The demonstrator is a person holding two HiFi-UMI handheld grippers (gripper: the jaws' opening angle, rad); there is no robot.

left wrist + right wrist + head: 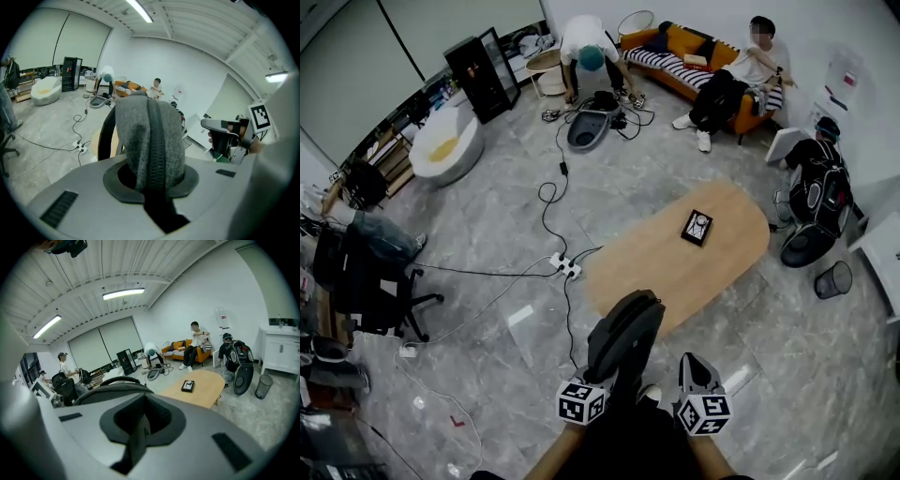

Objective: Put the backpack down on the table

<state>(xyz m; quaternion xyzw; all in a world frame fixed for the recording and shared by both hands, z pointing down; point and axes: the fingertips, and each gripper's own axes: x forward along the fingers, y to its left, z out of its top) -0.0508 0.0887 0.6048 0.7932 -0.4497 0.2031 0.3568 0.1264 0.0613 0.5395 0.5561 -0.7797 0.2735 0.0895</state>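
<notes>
Left tongs [149,185] pinching the grey backpack [150,136], held upright just off the table's [675,267] near edge, not on it. Right tongs [138,425] pressed together, empty, beside the backpack.

The grey-and-black backpack [624,336] hangs upright in the air, near the oval wooden table [666,267].

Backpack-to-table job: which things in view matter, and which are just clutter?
Job: backpack, clamped in the left gripper; right gripper, empty; table.

Lying about: box on the table; power strip; bin; office chair; sofa.
</notes>
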